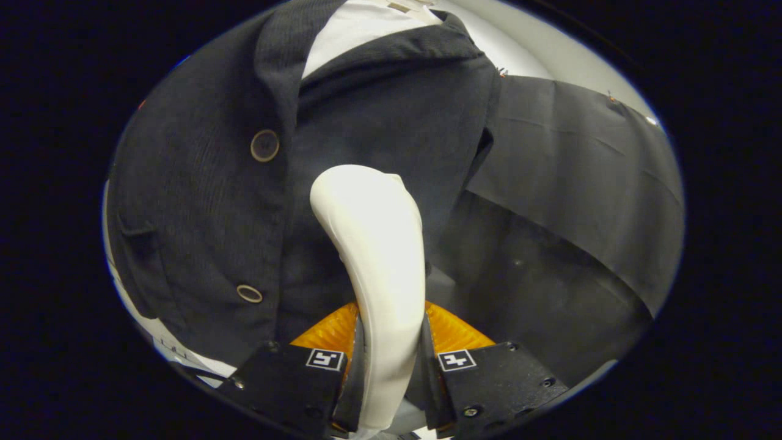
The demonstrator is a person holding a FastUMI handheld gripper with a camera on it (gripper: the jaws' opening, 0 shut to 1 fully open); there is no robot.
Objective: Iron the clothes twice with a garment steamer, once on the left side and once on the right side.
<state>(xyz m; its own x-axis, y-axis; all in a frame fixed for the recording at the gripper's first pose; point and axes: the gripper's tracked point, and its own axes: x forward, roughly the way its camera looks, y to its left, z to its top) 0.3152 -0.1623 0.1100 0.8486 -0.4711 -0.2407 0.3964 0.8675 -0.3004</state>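
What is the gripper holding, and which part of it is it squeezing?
The gripper holds the white garment steamer by its handle, with both fingers pressing its sides. The steamer's head points at the dark jacket.

Black cloth wall (pixel 580 183) hangs beside the garment; pale surface (pixel 550 49) above it.

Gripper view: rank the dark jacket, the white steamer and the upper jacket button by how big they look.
1. Dark jacket, by far the largest.
2. White steamer, held between the gripper fingers and close to the camera, so it looks bigger than it is.
3. Upper jacket button, smallest.
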